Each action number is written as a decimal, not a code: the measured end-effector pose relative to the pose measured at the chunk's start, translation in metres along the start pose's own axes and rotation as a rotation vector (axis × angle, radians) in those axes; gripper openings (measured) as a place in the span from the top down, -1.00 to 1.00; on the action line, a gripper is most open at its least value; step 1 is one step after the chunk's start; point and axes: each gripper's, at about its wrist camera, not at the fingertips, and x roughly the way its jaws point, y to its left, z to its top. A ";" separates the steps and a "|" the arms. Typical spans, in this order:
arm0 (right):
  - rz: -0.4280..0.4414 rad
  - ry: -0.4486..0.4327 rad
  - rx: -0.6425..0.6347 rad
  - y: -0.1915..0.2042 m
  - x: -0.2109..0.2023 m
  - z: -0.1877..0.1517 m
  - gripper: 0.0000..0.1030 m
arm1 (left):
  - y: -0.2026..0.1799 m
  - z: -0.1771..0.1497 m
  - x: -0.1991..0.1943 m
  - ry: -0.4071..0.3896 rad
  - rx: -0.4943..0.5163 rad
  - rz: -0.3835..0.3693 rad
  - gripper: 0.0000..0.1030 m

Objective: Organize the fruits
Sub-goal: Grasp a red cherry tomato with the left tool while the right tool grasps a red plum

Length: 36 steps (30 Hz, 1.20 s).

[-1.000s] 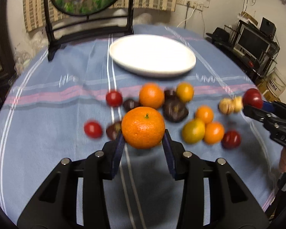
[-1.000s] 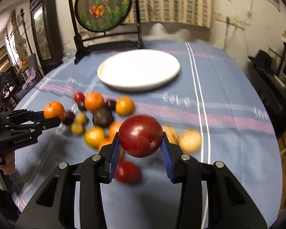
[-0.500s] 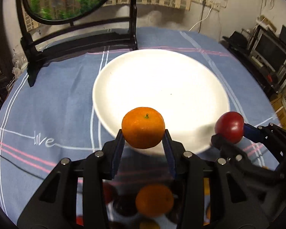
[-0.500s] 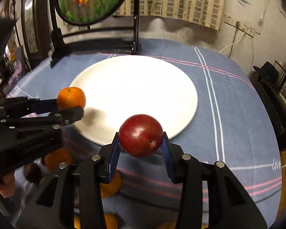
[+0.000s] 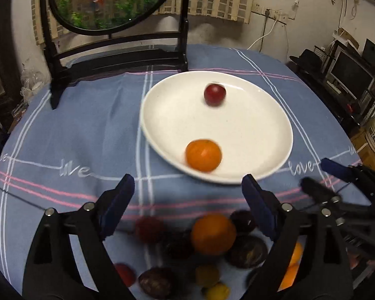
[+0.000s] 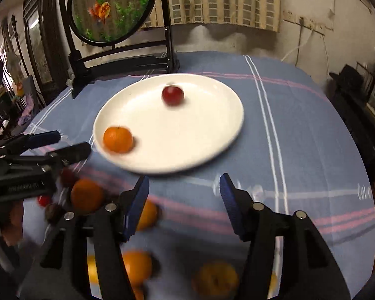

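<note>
— Fruit on the white plate (image 5: 275, 115): what lies there?
— A mandarin (image 5: 203, 155) sits near the plate's near rim, and a red plum (image 5: 214, 94) rests toward the far side, the two well apart.
— And the tools?
— The left tool (image 5: 187, 195) hangs just short of the plate with its jaws spread wide, nothing between them. The right tool (image 6: 183, 195) also stands open and grips nothing; its blue pads (image 6: 231, 200) point at the plate's near edge.
— Where is everything else?
— A blurred heap of loose fruit (image 5: 212, 235), oranges, dark plums and small yellow ones, lies on the blue striped cloth (image 5: 87, 130) of the worktop, under both tools. A round goldfish screen (image 6: 110, 7) stands behind the plate.
</note>
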 end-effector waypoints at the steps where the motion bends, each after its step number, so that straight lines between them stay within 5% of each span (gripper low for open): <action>1: 0.012 0.003 -0.003 -0.002 -0.010 -0.010 -0.15 | 0.004 -0.007 -0.006 -0.007 -0.002 0.015 -0.79; 16: 0.036 0.087 -0.126 0.023 -0.072 -0.118 -0.15 | 0.038 -0.112 -0.074 -0.030 -0.007 0.039 -0.88; 26: -0.010 0.140 -0.126 0.032 -0.051 -0.121 -0.15 | 0.033 -0.132 -0.069 0.015 0.021 0.047 -0.88; 27: -0.012 0.144 -0.126 0.032 -0.049 -0.122 -0.09 | 0.033 -0.131 -0.067 0.021 0.021 0.044 -0.88; 28: -0.016 0.146 -0.125 0.033 -0.047 -0.122 0.19 | 0.033 -0.131 -0.064 0.029 0.018 0.043 -0.88; 36: 0.052 0.111 -0.063 0.025 -0.048 -0.121 0.22 | 0.031 -0.122 -0.046 0.097 0.000 0.044 -0.79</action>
